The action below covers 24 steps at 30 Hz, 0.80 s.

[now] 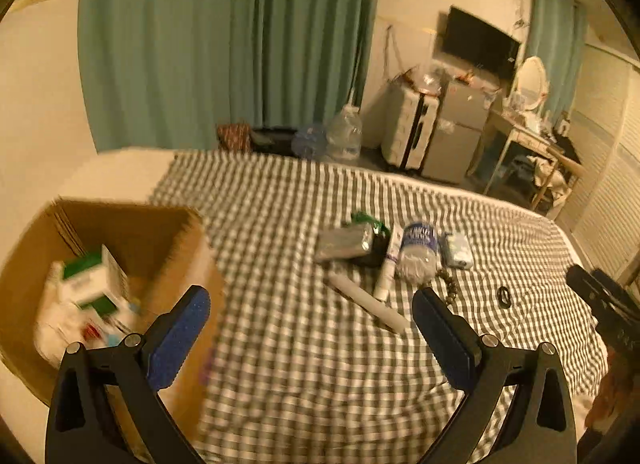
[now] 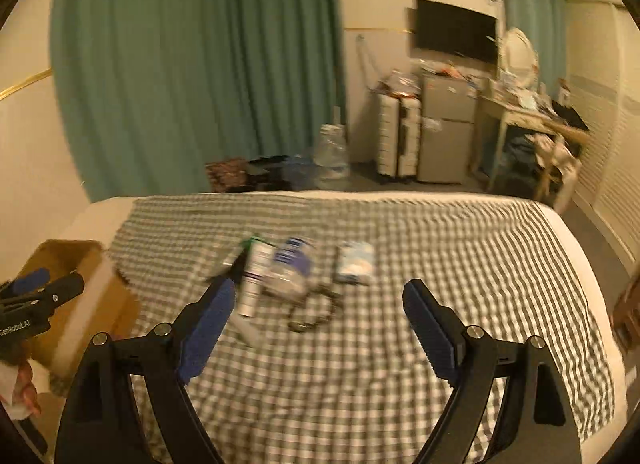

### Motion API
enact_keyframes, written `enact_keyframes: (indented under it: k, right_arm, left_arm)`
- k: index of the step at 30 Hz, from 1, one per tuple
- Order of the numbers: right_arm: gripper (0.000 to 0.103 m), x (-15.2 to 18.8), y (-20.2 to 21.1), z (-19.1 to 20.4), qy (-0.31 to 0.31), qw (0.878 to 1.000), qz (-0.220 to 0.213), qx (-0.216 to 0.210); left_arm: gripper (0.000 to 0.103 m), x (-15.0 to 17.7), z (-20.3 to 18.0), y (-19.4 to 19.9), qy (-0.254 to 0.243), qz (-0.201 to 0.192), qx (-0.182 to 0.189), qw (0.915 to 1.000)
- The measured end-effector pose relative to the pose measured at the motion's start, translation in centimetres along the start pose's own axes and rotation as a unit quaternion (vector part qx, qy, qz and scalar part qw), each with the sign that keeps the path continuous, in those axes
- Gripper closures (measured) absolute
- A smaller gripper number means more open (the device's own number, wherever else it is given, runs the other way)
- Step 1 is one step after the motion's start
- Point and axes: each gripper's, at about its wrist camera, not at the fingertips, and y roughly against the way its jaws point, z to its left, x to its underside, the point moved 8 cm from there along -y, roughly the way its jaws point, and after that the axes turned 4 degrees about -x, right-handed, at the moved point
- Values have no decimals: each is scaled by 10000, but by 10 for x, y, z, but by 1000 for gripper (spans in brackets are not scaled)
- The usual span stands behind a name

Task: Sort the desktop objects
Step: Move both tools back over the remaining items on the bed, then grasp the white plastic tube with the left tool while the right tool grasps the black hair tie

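A cardboard box (image 1: pixel 160 240) sits at the left of the checked cloth (image 1: pixel 288 344) and holds a green-and-white carton (image 1: pixel 94 280) with other packets. My left gripper (image 1: pixel 312 304) is open and empty beside the box. On the cloth lie a grey pack (image 1: pixel 340 244), a white tube (image 1: pixel 386 268), a small plastic bottle (image 1: pixel 416 252), a pale packet (image 1: pixel 456 250), a white stick (image 1: pixel 368 302) and a bead string (image 1: pixel 448 284). My right gripper (image 2: pixel 318 300) is open and empty, short of the bottle (image 2: pixel 290 266), tube (image 2: pixel 254 278), packet (image 2: pixel 356 262) and bead string (image 2: pixel 312 314).
A black ring (image 1: pixel 503 296) lies at the right of the cloth. The right gripper shows at the left view's right edge (image 1: pixel 604 300); the left one at the right view's left edge (image 2: pixel 36 296). Beyond the bed are green curtains, water jugs (image 1: pixel 344 136), a suitcase and a fridge.
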Motion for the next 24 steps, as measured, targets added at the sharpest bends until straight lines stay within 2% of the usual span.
enact_keyframes:
  k: [6, 8, 9, 11, 15, 19, 24]
  right_arm:
    - [17, 27, -31, -65, -539, 9978, 209, 321]
    - [17, 39, -45, -80, -691, 9960, 444, 361]
    - [17, 46, -54, -90, -948, 9928, 635, 358]
    - [17, 54, -63, -100, -1280, 9886, 753, 247]
    - [17, 62, -85, -115, -1255, 9868, 936, 414]
    - [17, 76, -113, -122, -1462, 9810, 1235, 329]
    - [17, 74, -141, -128, -1220, 9814, 1398, 495]
  left_arm:
    - [0, 25, -38, -55, 222, 478, -250, 9983]
    - [0, 38, -52, -76, 307, 584, -352, 9972]
    - [0, 42, -54, -80, 331, 593, -386, 9969]
    - [0, 52, -66, -99, 363, 664, -488, 9959]
    - [0, 69, -83, -133, 274, 926, -514, 9940]
    - [0, 78, -85, -165, 220, 1052, -831, 9907]
    - [0, 86, -78, -200, 419, 1257, -785, 9881]
